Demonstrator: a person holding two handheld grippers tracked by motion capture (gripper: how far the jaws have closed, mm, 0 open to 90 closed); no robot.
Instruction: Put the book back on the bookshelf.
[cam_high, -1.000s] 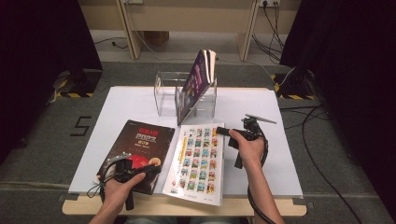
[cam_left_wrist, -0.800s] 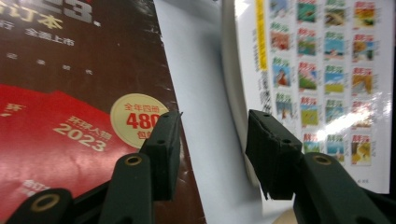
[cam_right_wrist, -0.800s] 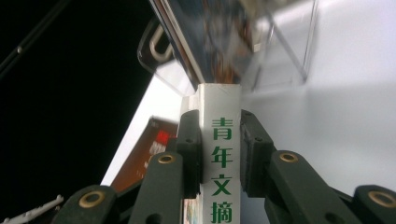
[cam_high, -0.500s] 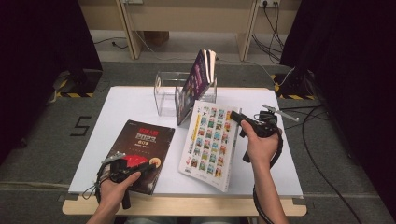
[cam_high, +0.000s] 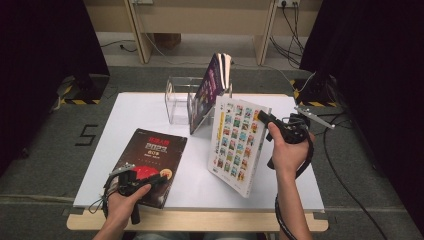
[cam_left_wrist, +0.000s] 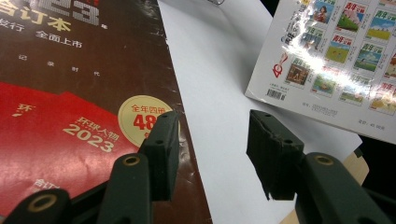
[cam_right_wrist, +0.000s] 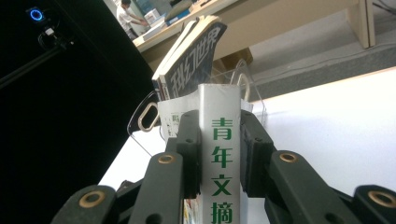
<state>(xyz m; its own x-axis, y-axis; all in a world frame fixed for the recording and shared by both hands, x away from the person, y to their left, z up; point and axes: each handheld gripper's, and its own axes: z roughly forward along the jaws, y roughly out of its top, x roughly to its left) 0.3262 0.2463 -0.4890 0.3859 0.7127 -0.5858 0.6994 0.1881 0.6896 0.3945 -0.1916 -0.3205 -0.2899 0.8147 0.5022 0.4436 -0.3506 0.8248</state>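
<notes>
The dark book (cam_left_wrist: 70, 93) runs past the left gripper view's edges; the white magazine (cam_left_wrist: 336, 56) is cropped too.

The white book (cam_high: 235, 145), at three o'clock of the dark book (cam_high: 150, 162), has a glossy paper cover that glares; the dark book's cover is glossy too. The rack (cam_high: 182, 97) at twelve o'clock is clear plastic. Tabletop (cam_high: 150, 107) is matt white with a wood edge. Tool pads (cam_left_wrist: 273, 154) are matt black
</notes>
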